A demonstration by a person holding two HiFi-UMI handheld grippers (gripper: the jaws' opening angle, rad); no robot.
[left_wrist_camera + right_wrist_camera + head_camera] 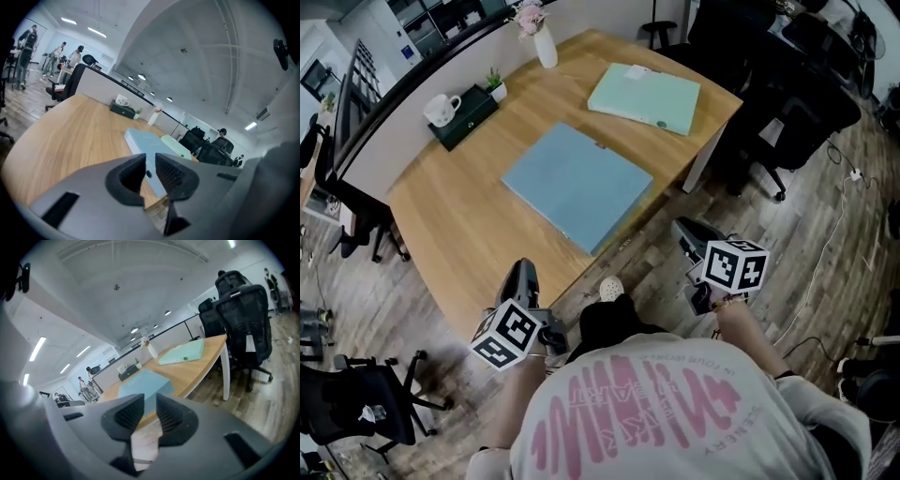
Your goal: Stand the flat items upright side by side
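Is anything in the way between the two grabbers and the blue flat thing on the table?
No, nothing visible. The blue folder lies flat by the desk's near edge, and only bare wood and floor lie between it and the left gripper and right gripper. The mug and vase stand far behind.

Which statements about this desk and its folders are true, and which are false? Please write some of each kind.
1. The blue folder lies flat on the desk. True.
2. The green folder stands upright. False: it also lies flat, near the desk's far corner.
3. The mug sits on the dark box. True.
4. The left gripper grips the blue folder. False: its jaws stand slightly apart with nothing between them.
5. The two folders touch. False: bare wood separates them.
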